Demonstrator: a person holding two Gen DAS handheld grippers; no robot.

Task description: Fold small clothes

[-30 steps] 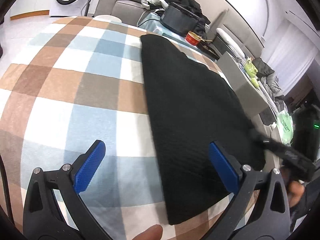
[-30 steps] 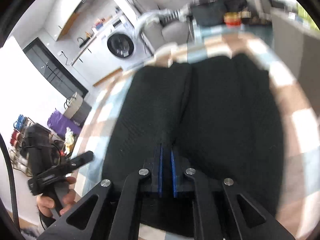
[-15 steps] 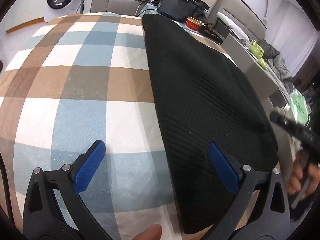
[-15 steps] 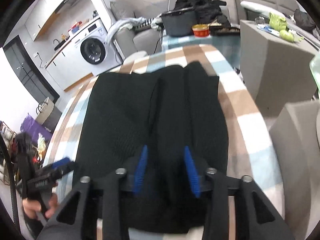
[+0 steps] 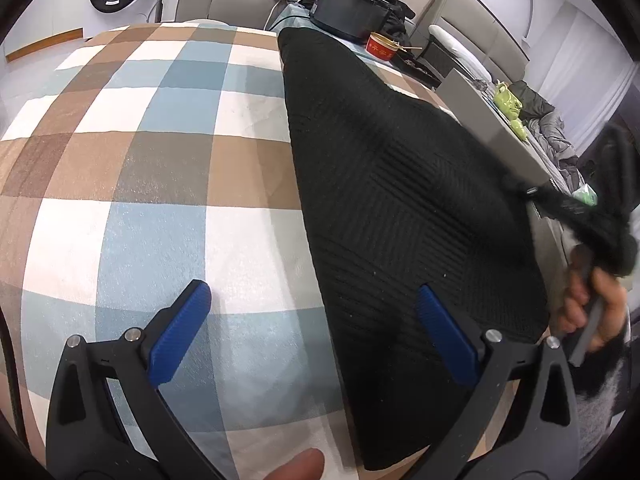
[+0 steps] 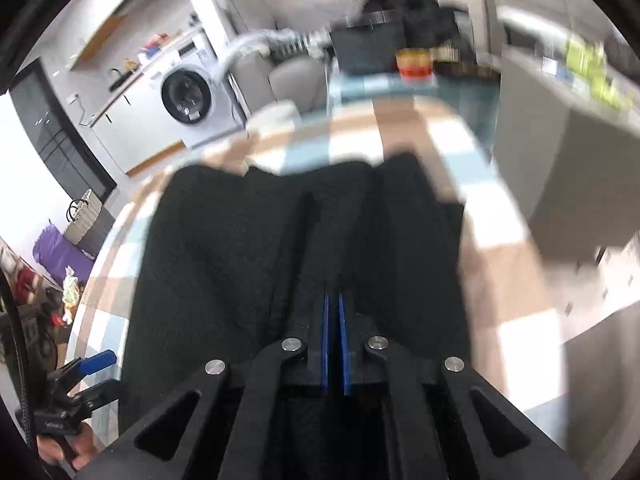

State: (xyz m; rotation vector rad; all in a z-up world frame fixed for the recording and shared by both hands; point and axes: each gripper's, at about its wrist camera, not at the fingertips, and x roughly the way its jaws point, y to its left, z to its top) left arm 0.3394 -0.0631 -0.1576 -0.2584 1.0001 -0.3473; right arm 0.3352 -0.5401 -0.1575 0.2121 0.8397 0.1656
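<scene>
A black knit garment (image 5: 392, 184) lies on the checked cloth (image 5: 132, 184), along its right side. My left gripper (image 5: 316, 320) is open and low over the cloth, its right finger over the garment's near part and its left finger over bare cloth. My right gripper (image 6: 334, 336) is shut on the garment's near edge (image 6: 320, 248) and lifts a fold of it. That raised edge and the right hand show in the left wrist view (image 5: 580, 216). The left gripper shows small in the right wrist view (image 6: 86, 364).
A grey block (image 5: 488, 120) stands at the table's right edge with green items on it. A black box (image 5: 348, 8) and a red bowl (image 5: 384, 46) sit at the far end. A sofa and a washing machine (image 6: 188, 96) lie beyond.
My right gripper opened half a second ago, has shut again on the garment's near edge and lifts it. The left gripper stays open and has come lower and closer to the cloth.
</scene>
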